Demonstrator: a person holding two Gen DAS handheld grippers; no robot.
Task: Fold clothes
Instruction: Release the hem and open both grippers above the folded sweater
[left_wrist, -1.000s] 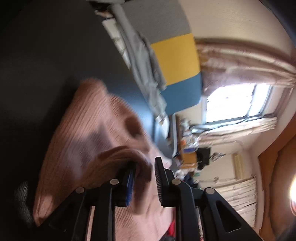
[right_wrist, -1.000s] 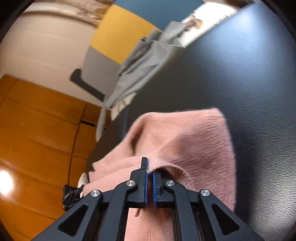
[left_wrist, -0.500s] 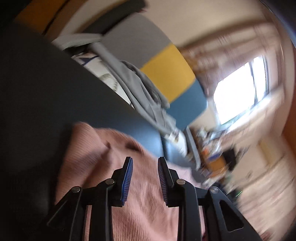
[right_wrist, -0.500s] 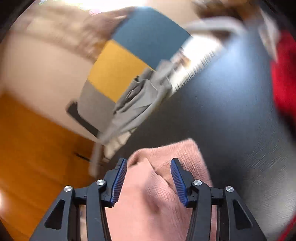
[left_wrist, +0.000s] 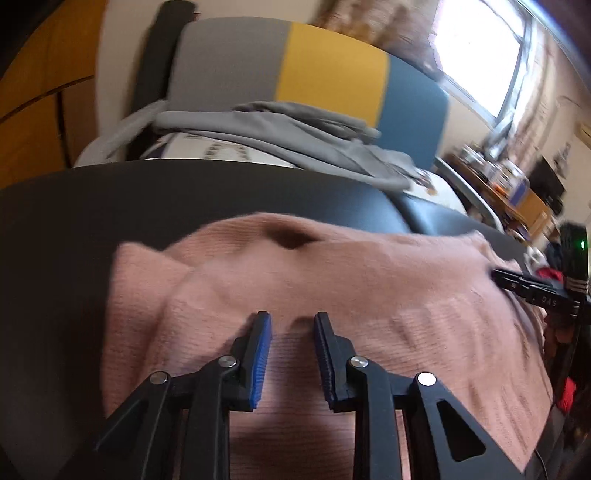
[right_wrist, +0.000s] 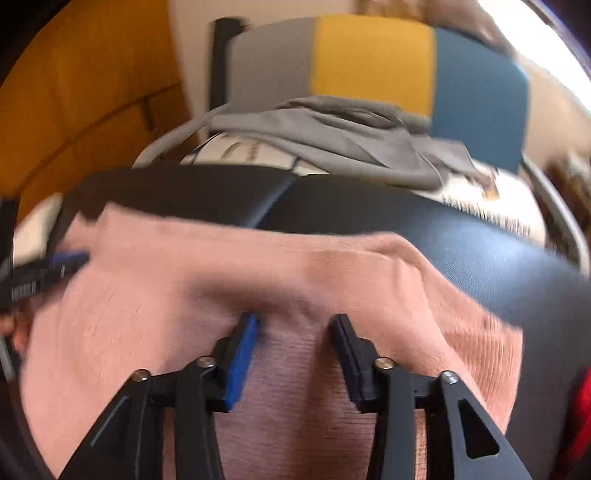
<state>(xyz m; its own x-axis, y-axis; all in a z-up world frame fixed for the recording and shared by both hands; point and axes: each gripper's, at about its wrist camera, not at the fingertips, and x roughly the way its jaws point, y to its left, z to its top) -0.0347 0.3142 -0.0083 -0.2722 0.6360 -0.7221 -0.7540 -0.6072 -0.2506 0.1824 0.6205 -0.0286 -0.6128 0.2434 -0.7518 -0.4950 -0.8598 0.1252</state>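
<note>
The dark surface (left_wrist: 74, 206) carries a pink sweater (left_wrist: 332, 280), which lies spread across its near part, folded over on itself with a small dark hollow near its far edge. Behind the surface stands a chair (left_wrist: 332, 70) with a grey, yellow and blue back; a grey garment (left_wrist: 280, 129) is draped over its seat. The left tool (left_wrist: 291, 321) hangs just above the sweater, jaws a narrow gap apart and closing, with nothing pinched between them. The right tool (right_wrist: 293, 321) hovers over the sweater's other side, jaws moderately apart and also closing, the pads clear of the knit. Each tool shows at the edge of the other's view.
</note>
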